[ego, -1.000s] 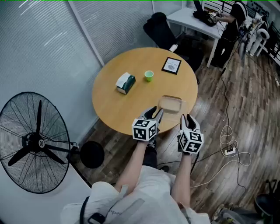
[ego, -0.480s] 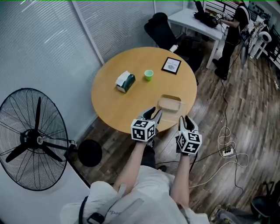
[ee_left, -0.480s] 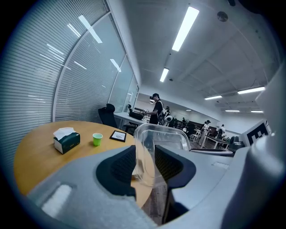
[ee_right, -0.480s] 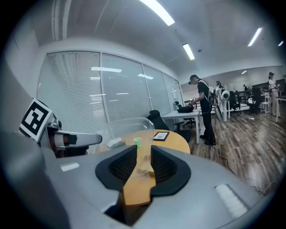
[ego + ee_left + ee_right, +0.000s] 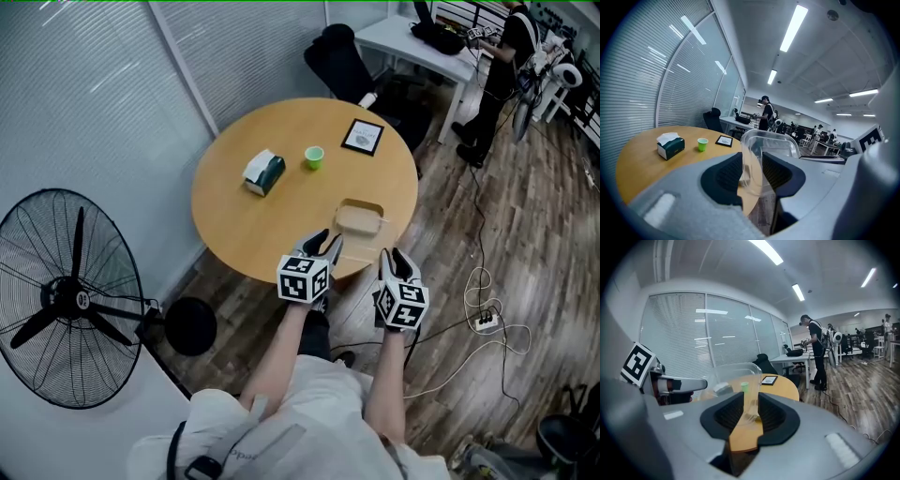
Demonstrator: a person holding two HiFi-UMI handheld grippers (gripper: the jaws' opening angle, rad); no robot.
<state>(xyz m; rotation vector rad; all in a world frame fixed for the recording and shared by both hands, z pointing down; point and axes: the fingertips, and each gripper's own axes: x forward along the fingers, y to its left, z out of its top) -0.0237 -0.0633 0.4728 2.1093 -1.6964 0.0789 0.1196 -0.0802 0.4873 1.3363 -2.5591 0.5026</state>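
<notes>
At about five o'clock on the round wooden surface (image 5: 281, 211), near its rim, sits a clear plastic container (image 5: 359, 218), gripped from both sides. The left hand-held gripper (image 5: 328, 246) pinches the container's wall at its seven o'clock side; in the left gripper view its jaws close on the clear wall (image 5: 761, 150). The right hand-held gripper (image 5: 390, 257) is pressed on the container's edge at four o'clock, and the right gripper view shows a thin clear lip (image 5: 749, 416) caught between its jaws. Only the wood shows through the clear walls. I cannot tell whether the container rests on the surface or is held just above it.

Toward ten o'clock lies a green tissue box (image 5: 263, 172) with a white tissue standing out of its top. A small green cup (image 5: 314, 157) stands upright at twelve o'clock, its inside too small to make out. A framed card (image 5: 363, 137) lies at two o'clock. A black floor fan (image 5: 70, 300) stands off the surface at eight o'clock.
</notes>
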